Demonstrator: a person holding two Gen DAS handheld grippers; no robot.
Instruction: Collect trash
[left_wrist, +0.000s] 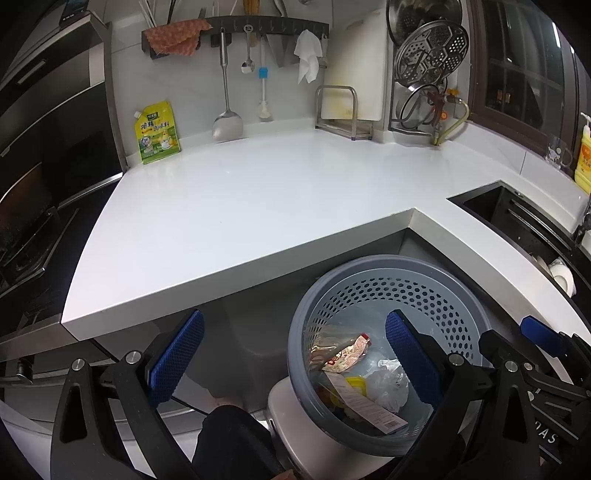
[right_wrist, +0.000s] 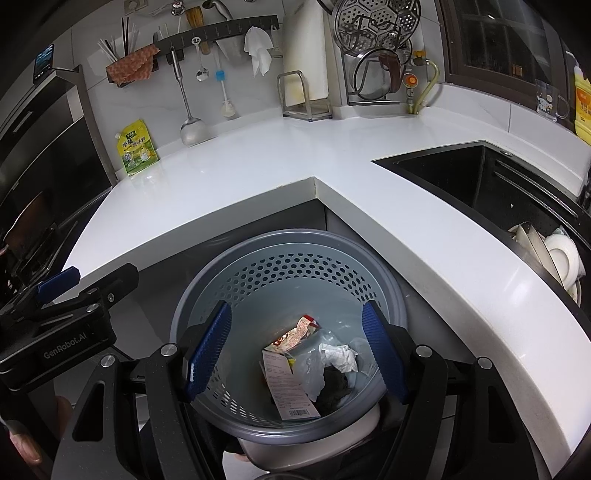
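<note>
1. Left gripper (left_wrist: 293, 363): jaws wide, holding nothing, poised beside the bin (left_wrist: 373, 273).
2. Right gripper (right_wrist: 295, 352): jaws wide, empty, directly above the bin (right_wrist: 288, 236) mouth.
3. Trash (right_wrist: 314, 365) lies below and between the right jaws, on the bin bottom: crinkled wrappers, a flat barcoded label, crumpled paper, thin plastic film.
4. Bin: round, grey, perforated plastic wall.
5. Surface (left_wrist: 240, 199) ahead: glossy white. Judgement: collection near complete; withdraw upward, clear of the rim.
</note>
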